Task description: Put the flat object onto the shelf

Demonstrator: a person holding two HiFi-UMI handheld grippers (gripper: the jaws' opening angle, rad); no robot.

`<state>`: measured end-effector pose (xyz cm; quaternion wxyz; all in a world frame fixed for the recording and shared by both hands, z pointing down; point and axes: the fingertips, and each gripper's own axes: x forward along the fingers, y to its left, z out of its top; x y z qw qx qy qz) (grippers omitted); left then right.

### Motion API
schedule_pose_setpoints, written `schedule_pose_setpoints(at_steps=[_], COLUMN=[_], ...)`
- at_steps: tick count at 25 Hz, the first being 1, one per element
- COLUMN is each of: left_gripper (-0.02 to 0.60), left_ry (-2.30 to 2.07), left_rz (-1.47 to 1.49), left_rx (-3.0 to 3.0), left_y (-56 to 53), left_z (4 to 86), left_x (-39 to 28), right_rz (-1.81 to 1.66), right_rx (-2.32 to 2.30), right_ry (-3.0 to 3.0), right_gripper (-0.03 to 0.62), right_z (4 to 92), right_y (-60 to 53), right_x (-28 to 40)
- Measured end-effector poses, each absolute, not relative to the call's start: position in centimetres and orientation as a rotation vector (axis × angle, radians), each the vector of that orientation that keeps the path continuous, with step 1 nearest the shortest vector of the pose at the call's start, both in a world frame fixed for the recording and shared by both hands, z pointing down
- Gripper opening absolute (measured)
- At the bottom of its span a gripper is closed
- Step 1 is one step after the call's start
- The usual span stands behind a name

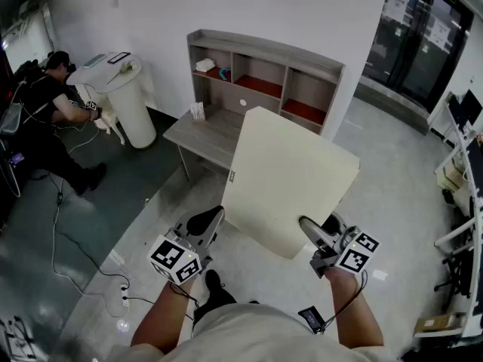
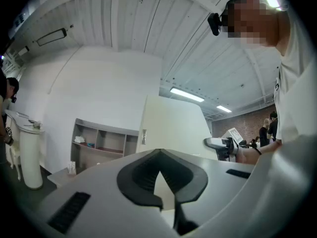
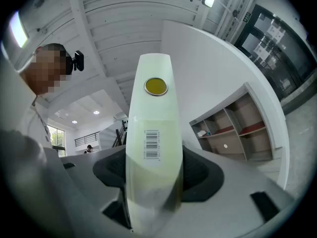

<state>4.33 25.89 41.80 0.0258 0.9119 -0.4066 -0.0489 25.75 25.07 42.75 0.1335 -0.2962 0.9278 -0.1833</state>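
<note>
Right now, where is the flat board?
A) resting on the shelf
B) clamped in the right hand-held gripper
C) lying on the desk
B: the right gripper view shows the board edge-on between the jaws of the right hand-held gripper, short of the shelf.

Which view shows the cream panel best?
Head view: the cream panel shows its broad face and nearly its whole outline. Left gripper view shows only its upper part. Right gripper view shows it edge-on, just the barcoded edge.
</note>
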Motion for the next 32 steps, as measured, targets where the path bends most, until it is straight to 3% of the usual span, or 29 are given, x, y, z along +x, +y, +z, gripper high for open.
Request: schedule_pose_setpoints(at_steps=[11, 32], left_gripper=[0.015, 0.015], left_ry=[-1.301, -1.193], left_rz=[-0.033, 0.013], left_rx=[2.874, 2.916], left_y=[23.8, 9.9], left_z=[42.9, 42.9], left_x=[1.5, -13.7], right_rz=[-0.537, -0.517], right_rx=[-0.861, -0.907], right_ry=[2.699, 2.67], right_gripper=[0.291, 0.288], right_z=[43.3, 42.4], right_y=[22.3, 8.4], right_x=[22.2, 6.2])
